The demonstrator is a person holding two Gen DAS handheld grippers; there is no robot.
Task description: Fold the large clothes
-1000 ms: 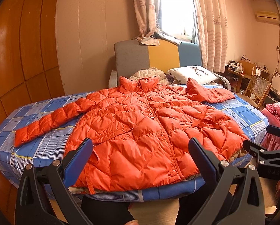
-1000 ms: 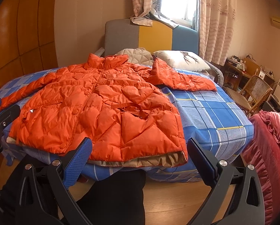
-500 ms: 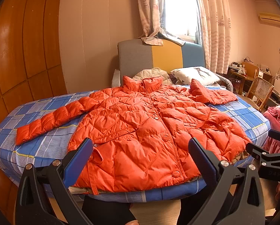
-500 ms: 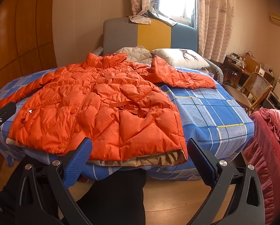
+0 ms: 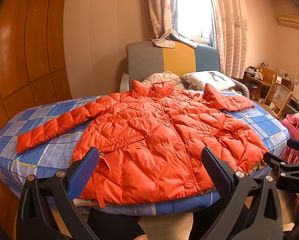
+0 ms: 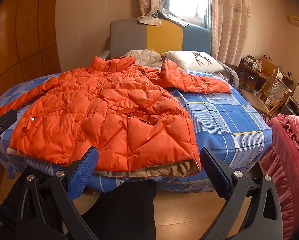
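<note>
An orange quilted puffer jacket (image 5: 153,140) (image 6: 109,120) lies front up and buttoned on the blue checked bed (image 5: 49,154) (image 6: 229,124), collar toward the headboard. One sleeve stretches out flat to the left; the other lies bent toward the pillow on the right. Its hem with tan lining reaches the bed's near edge. My left gripper (image 5: 150,164) hangs open just short of the hem, nothing between its fingers. My right gripper (image 6: 149,164) is also open, in front of the hem's right corner, holding nothing.
A white pillow (image 5: 209,80) and a beige quilt (image 5: 163,78) sit by the grey, yellow and blue headboard (image 5: 169,60). A wicker chair (image 6: 269,94) and desk stand at right, a pink ruffled cover (image 6: 289,150) nearby. A person's dark trouser legs (image 6: 121,210) stand below.
Both grippers have drifted slightly, so the jacket sits a little differently in each view. Both stay open. The jacket itself has not moved.
</note>
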